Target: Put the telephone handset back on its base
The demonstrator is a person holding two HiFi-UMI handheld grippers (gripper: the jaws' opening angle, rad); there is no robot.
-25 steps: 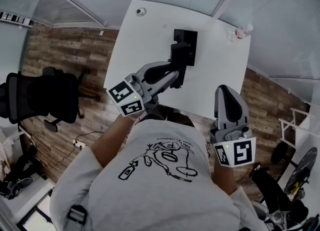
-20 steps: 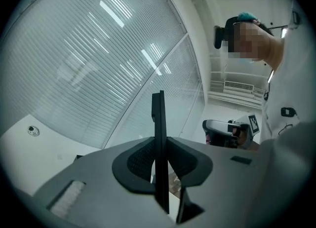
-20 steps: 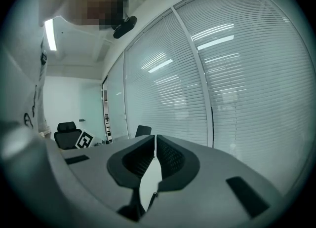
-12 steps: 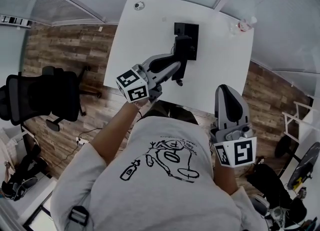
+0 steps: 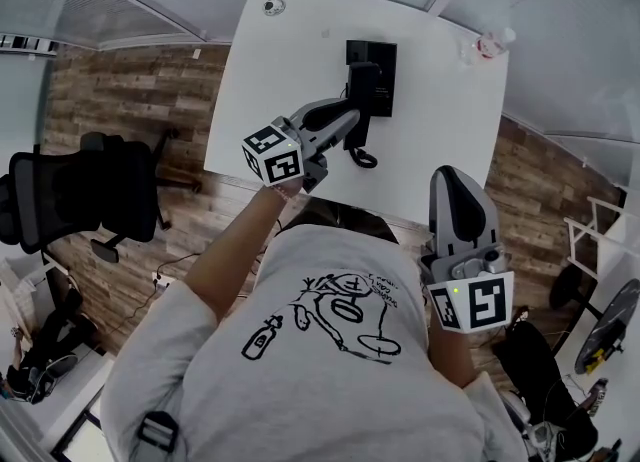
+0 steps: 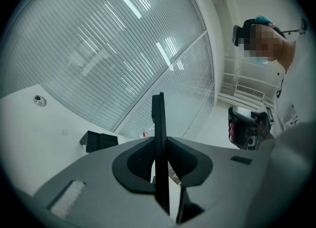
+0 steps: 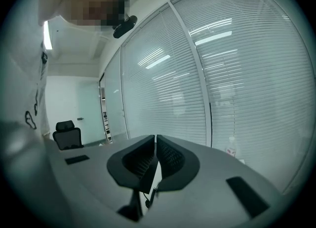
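The black telephone base (image 5: 381,54) sits at the far middle of the white table (image 5: 440,120). The black handset (image 5: 362,88) lies along the base's left side; I cannot tell whether it is seated. Its coiled cord (image 5: 363,158) curls on the table below it. My left gripper (image 5: 350,120) reaches over the table just left of the handset, jaws shut with nothing between them (image 6: 158,98). The base (image 6: 98,140) shows small at the left of the left gripper view. My right gripper (image 5: 455,178) is held by my body off the table's near edge, jaws shut and empty (image 7: 154,140).
A small round object (image 5: 273,6) lies at the table's far left corner. A small container (image 5: 487,48) stands at the far right corner. A black office chair (image 5: 90,190) stands on the wooden floor to the left. Glass walls with blinds (image 6: 123,49) close the far side.
My left gripper has moved forward over the table and closer to the handset. The right gripper has stayed by my body.
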